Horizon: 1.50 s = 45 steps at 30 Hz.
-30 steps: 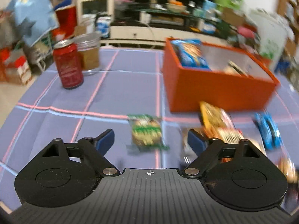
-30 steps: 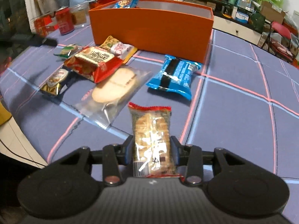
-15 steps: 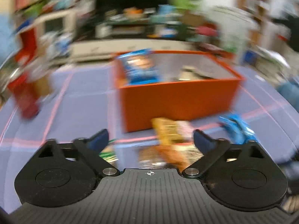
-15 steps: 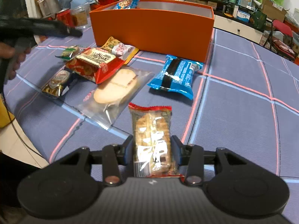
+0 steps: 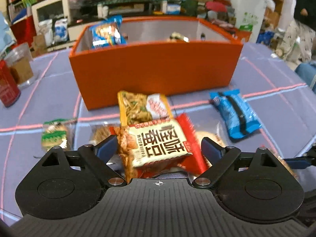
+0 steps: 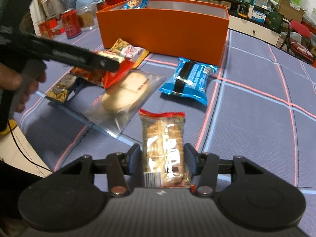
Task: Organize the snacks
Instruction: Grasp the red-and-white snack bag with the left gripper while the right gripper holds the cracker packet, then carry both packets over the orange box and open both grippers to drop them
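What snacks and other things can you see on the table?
box: one, orange, back of the table, two packets inside
red packet: one, between the left fingers
yellow packet: one, before the box
blue packet: one, right of the yellow one
green packet: one, left side
clear bag: one, pale bun inside, mid table
gold packet: one, table's left edge
cracker packet: one, red-edged, between the right fingers
can: one, red, left of the box
jar: one, clear, beside the can
left gripper: open
right gripper: just opening

Two low wrist views, shared orange box (image 5: 156,73)
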### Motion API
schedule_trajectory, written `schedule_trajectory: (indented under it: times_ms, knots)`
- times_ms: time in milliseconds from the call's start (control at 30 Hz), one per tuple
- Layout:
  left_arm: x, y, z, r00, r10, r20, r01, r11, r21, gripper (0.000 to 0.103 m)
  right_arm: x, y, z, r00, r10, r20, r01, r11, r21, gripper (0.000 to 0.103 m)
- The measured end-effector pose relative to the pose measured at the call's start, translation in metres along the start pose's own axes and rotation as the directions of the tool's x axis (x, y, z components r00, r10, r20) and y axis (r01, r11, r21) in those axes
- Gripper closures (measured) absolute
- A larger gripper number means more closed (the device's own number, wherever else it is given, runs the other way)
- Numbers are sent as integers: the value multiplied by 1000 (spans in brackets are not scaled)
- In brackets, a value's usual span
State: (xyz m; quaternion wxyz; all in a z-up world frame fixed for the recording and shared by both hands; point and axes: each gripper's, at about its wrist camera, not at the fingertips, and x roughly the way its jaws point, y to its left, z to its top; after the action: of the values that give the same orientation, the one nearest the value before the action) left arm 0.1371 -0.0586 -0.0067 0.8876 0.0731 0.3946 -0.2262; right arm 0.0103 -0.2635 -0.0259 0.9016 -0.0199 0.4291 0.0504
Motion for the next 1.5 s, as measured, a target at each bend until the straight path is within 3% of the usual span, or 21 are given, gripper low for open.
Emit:
schedule_trajectory:
  times_ms: [133,200,233,267,467,667,867,967,1500]
  knots:
    - [8,-7,1,1000,24,3,-24,1000,-3,27,0,-1,0,1000,0,1,0,1000,6,49]
    - [7,-10,-1,999,35,2,-35,999,24,29,-1,-1,1,1000,-9,-4,9,1000,7,54]
    - [6,-9,-1,1000,31,5,-31,999,24,32,-2,-2,2,1000,-7,-4,7,1000,7,61]
    - [2,-8,0,999,33,14,-33,999,13,49,-2,-4,1,1000,-1,-6,1,1000,10,63]
    - [-12,6,-1,1000,2,-9,-2,1000,-12,58,-6,-4,0,1000,10,-5,-10,1000,15,64]
    - [-46,8,7,996,39,84,-40,999,5,59,-20,-6,3,997,-38,65,38,999,7,64]
    - [-76,28,22,983,77,166,-69,996,-52,59,-36,-4,12,985,-90,148,92,996,-8,64]
    - [-82,30,24,973,125,195,-118,992,-45,59,-40,-3,18,980,-100,171,102,995,-1,63]
    - [-79,20,31,966,169,194,-168,986,-18,59,-46,17,45,969,-101,223,95,995,39,63]
